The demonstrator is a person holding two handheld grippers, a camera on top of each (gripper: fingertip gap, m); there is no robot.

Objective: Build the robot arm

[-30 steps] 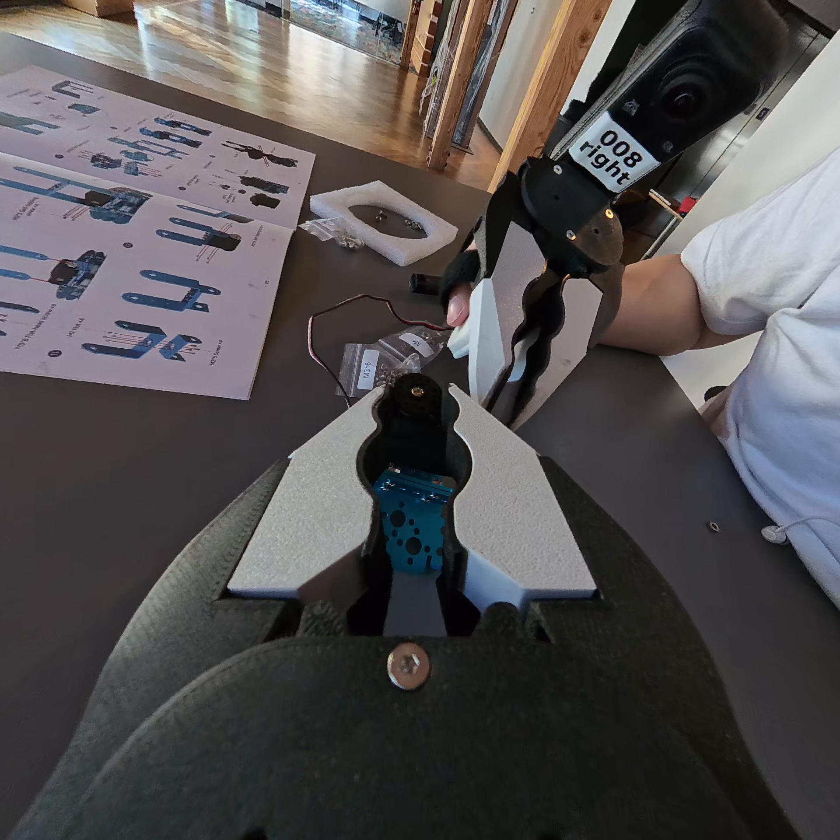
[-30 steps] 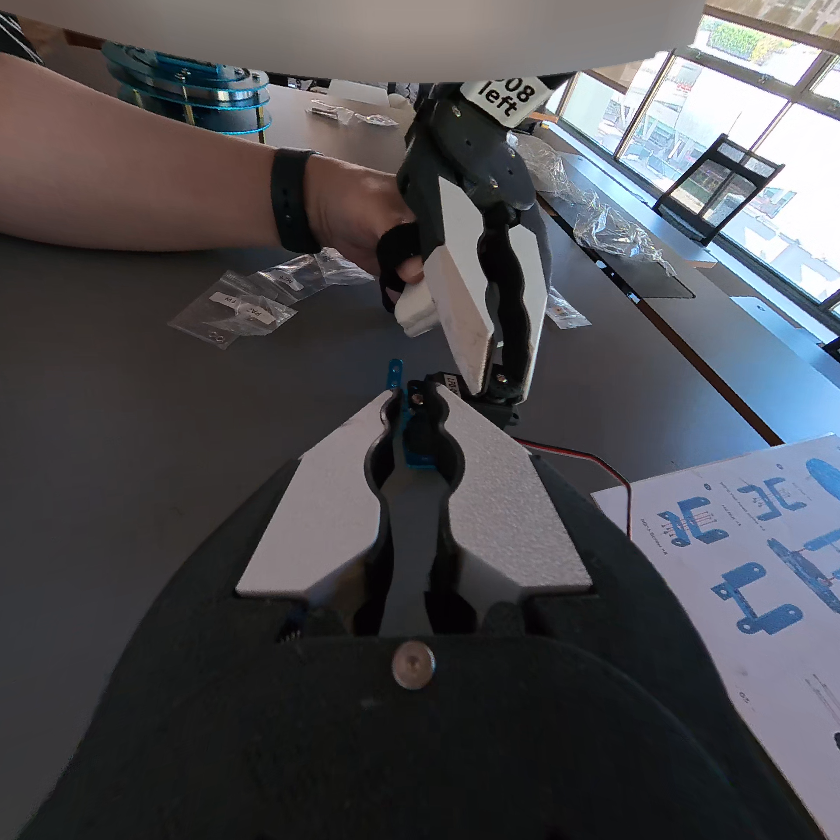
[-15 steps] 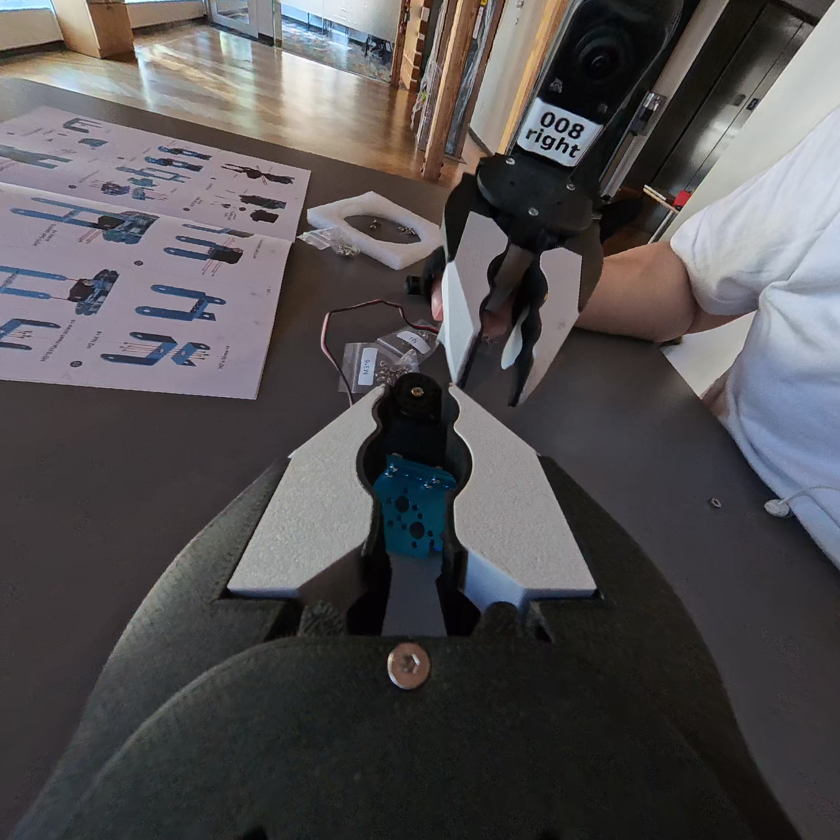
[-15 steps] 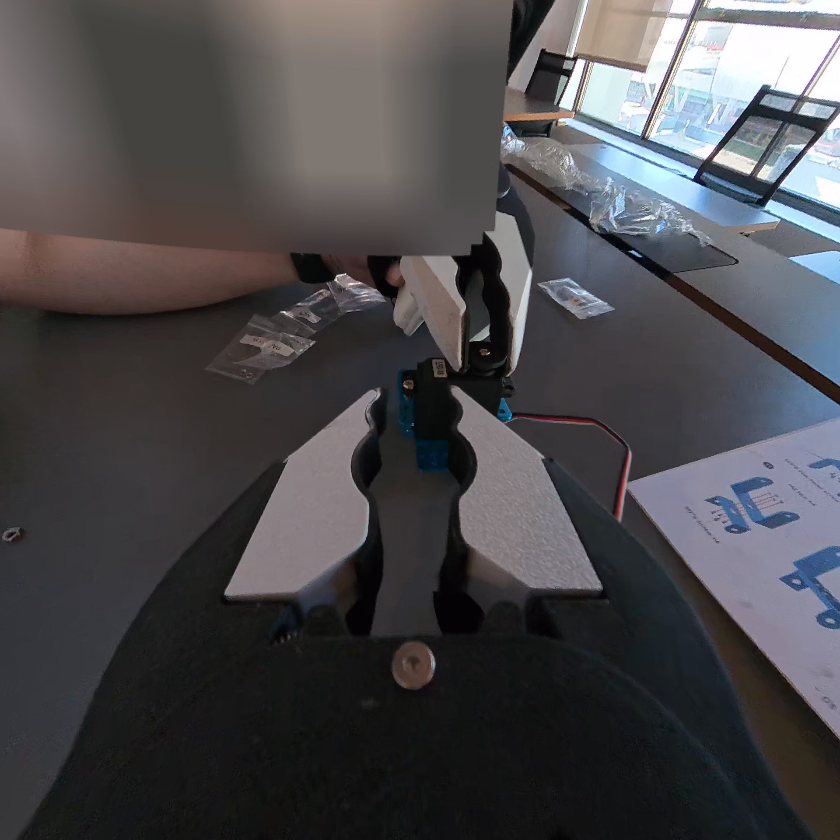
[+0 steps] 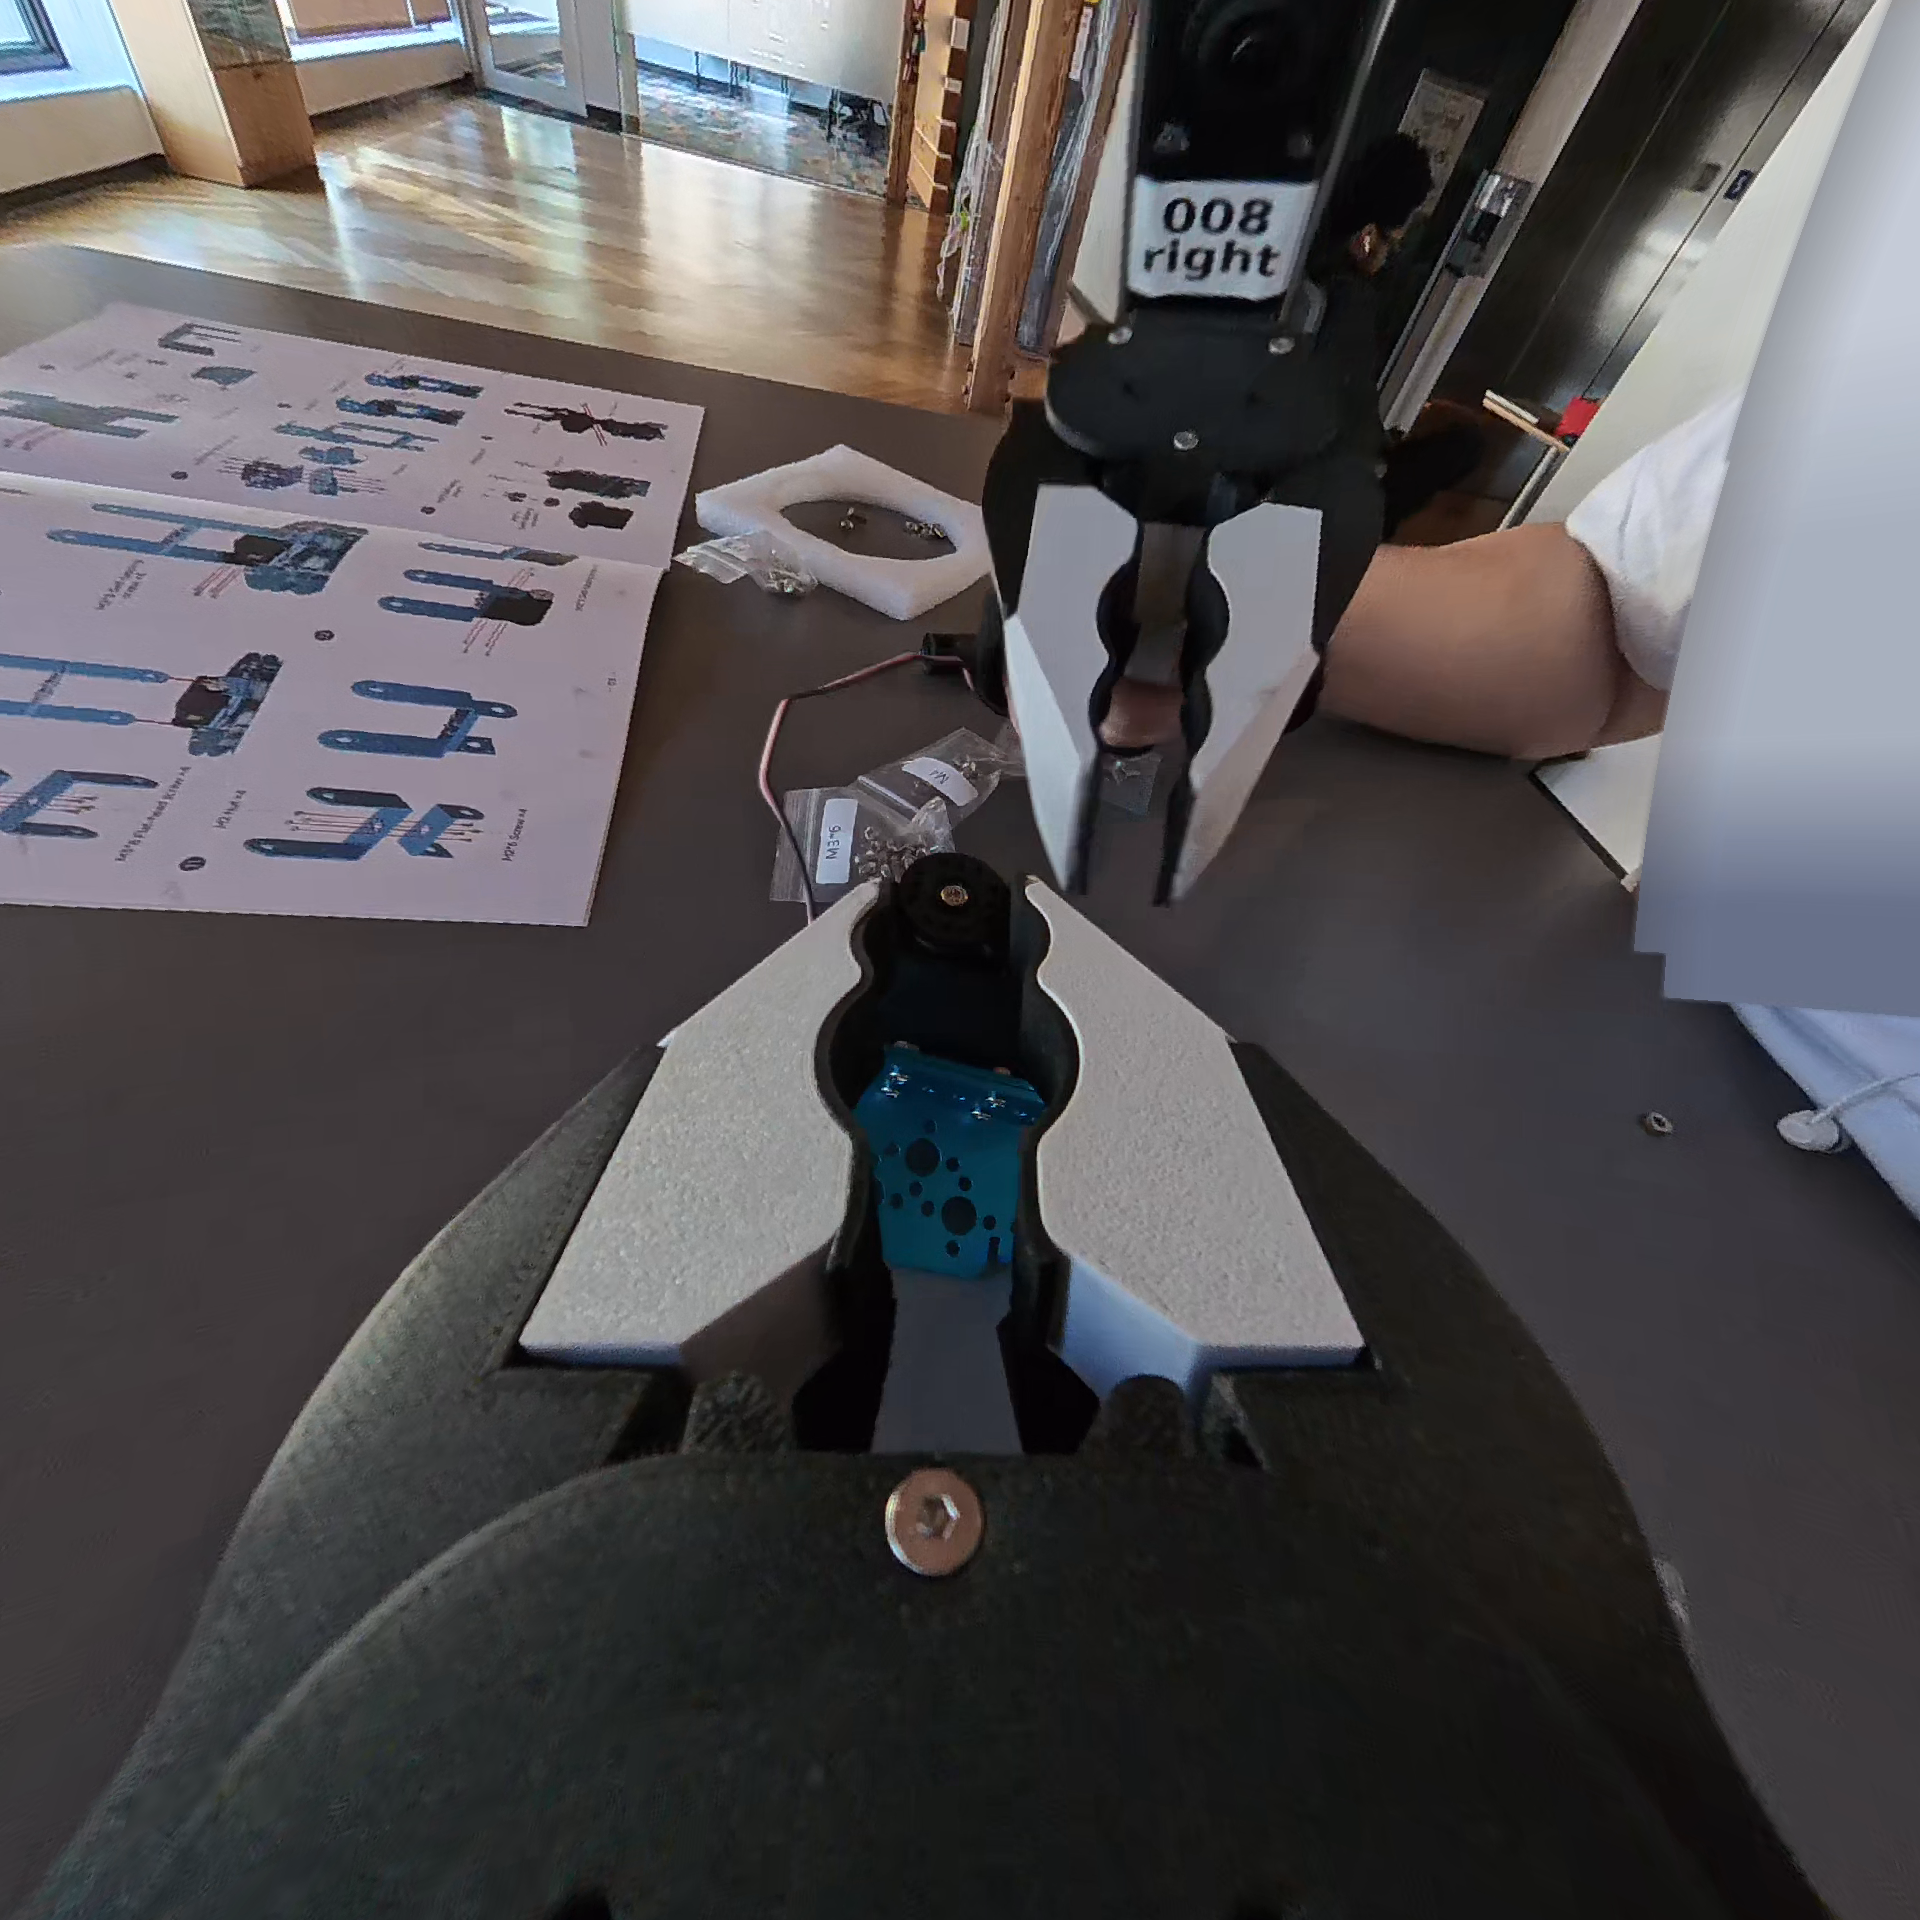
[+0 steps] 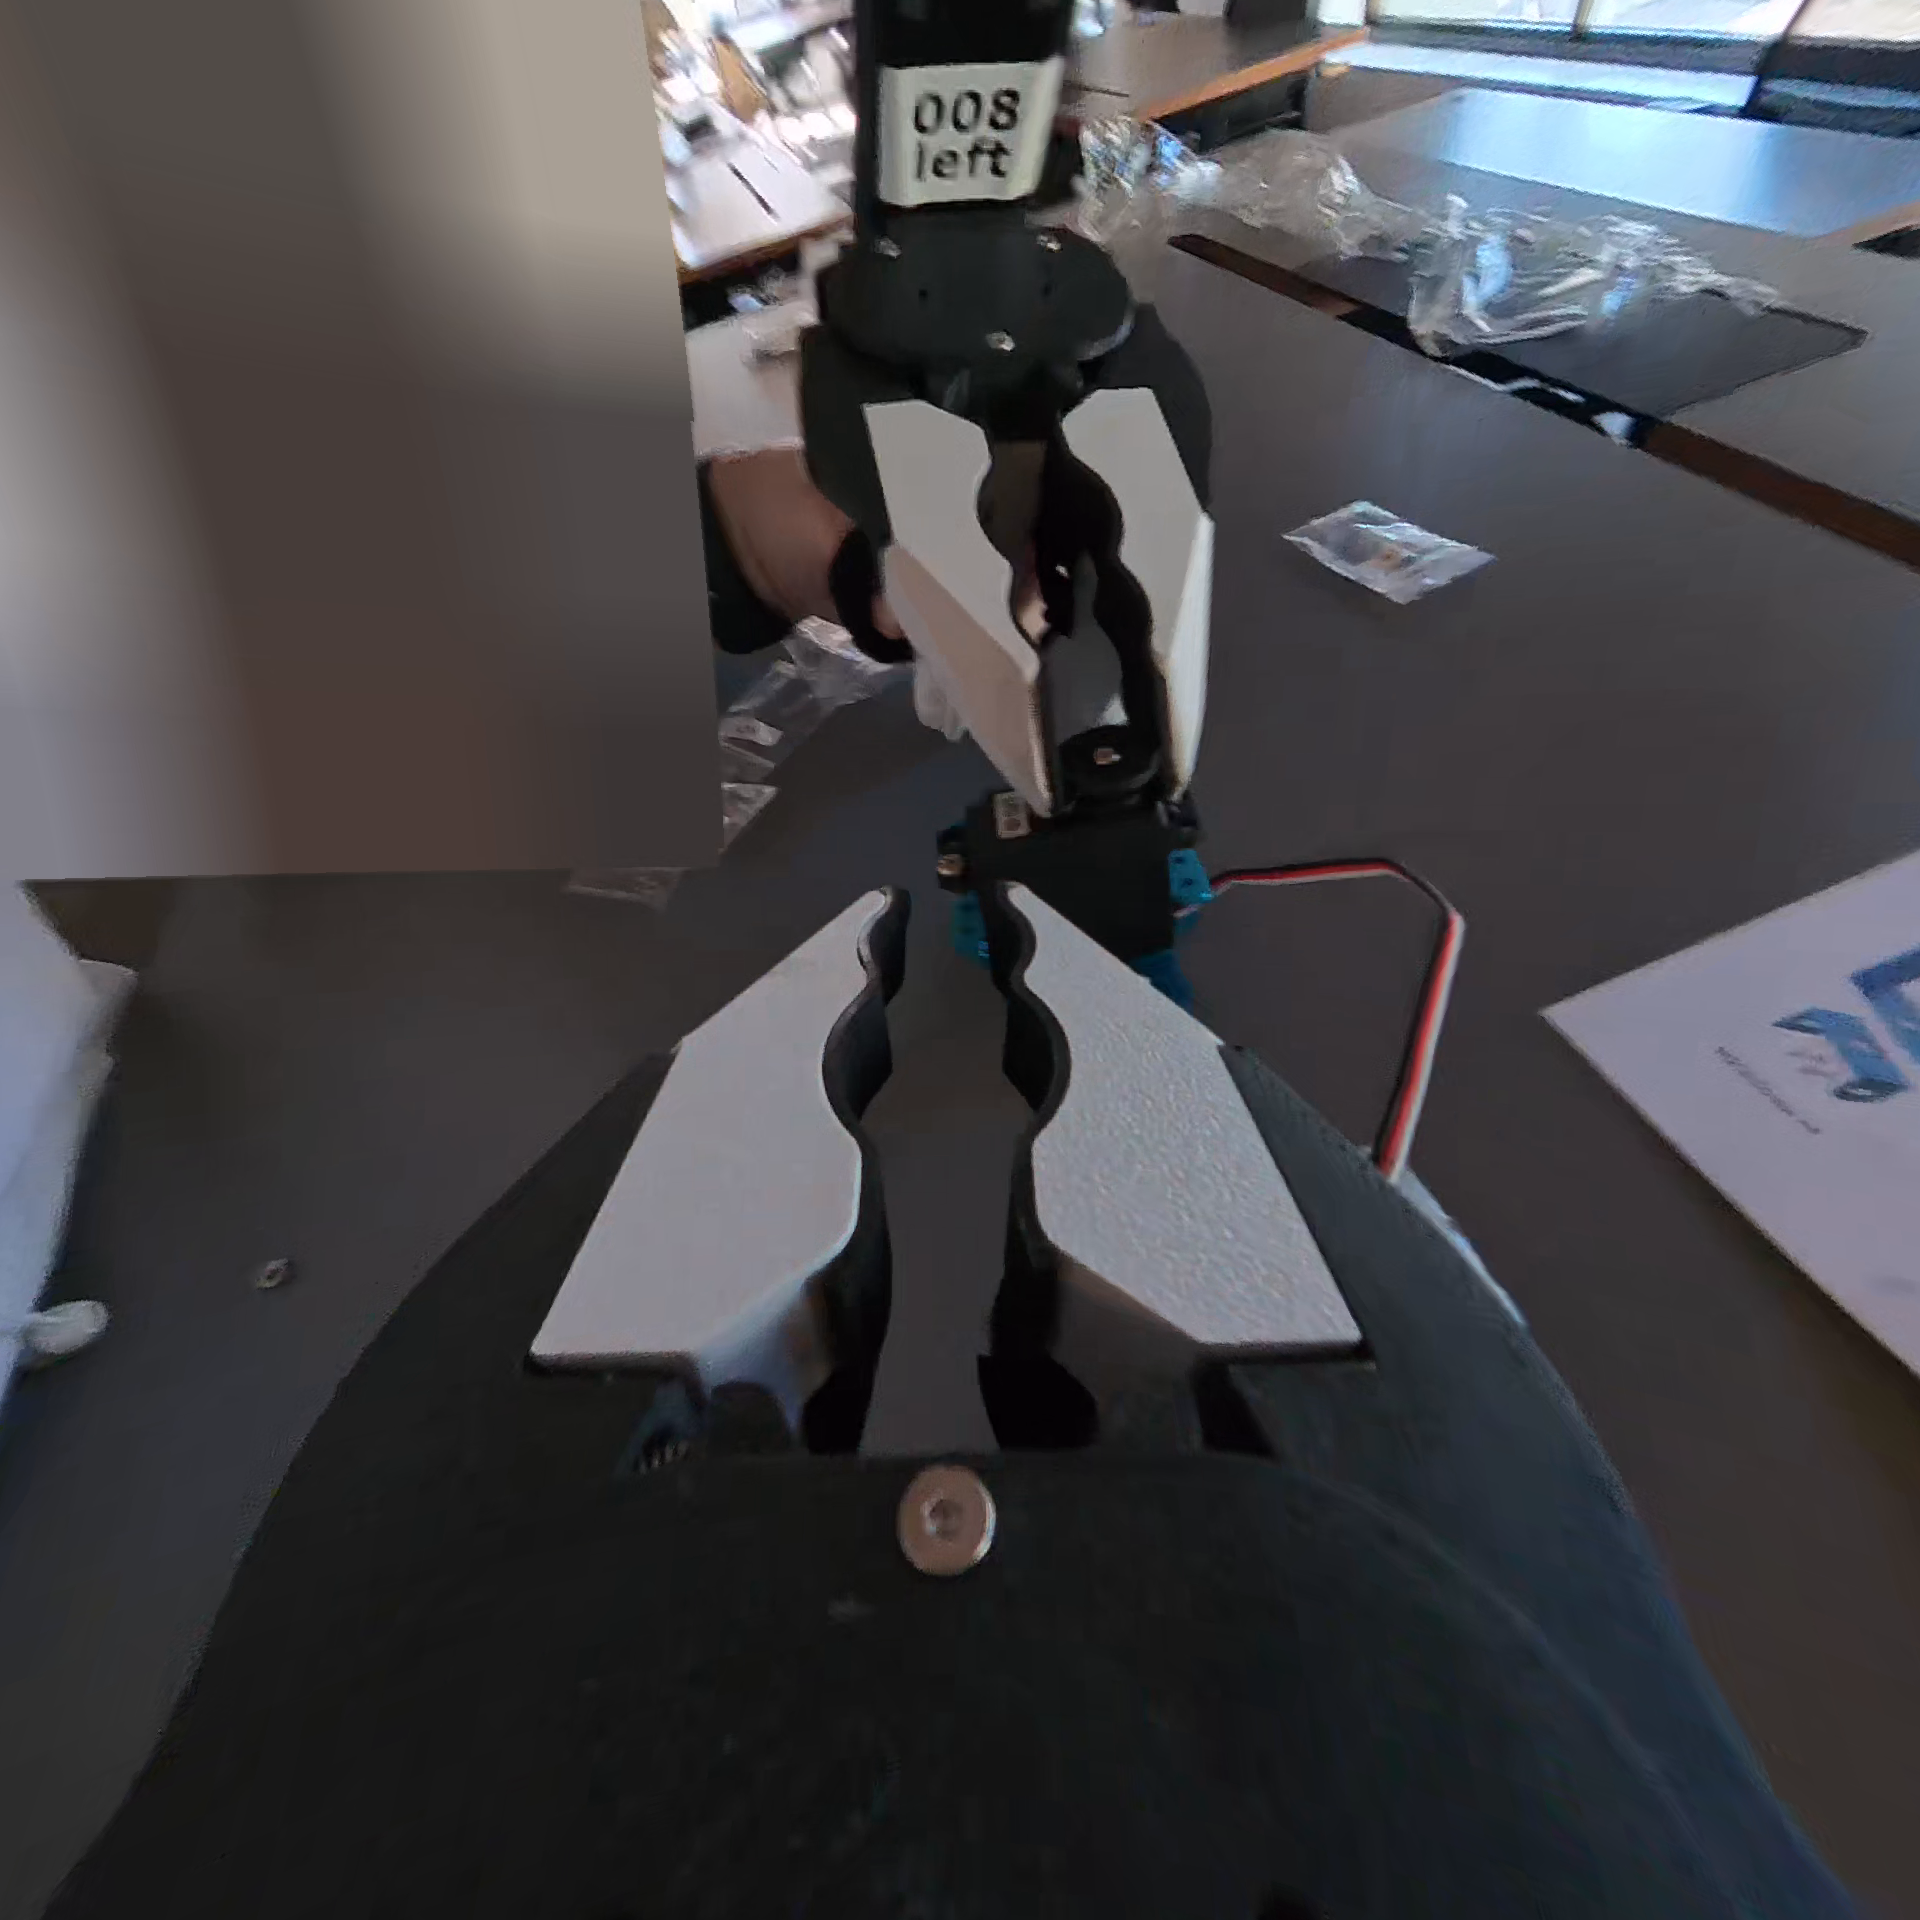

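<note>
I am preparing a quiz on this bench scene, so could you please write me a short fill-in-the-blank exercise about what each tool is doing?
1. The left tool is shut on a black servo motor mounted in a ____ metal bracket.
2. The right tool holds ____.
3. The servo's wire is striped red, white and ____.
4. The loose nut lies on the dark ____.

Missing words: blue; nothing; black; table

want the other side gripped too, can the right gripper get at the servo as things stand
Probably yes. The right gripper is open and empty, its tips just short of the servo, with nothing between. The left gripper clamps the servo's upper end, so only the lower body and blue bracket are free.
</note>
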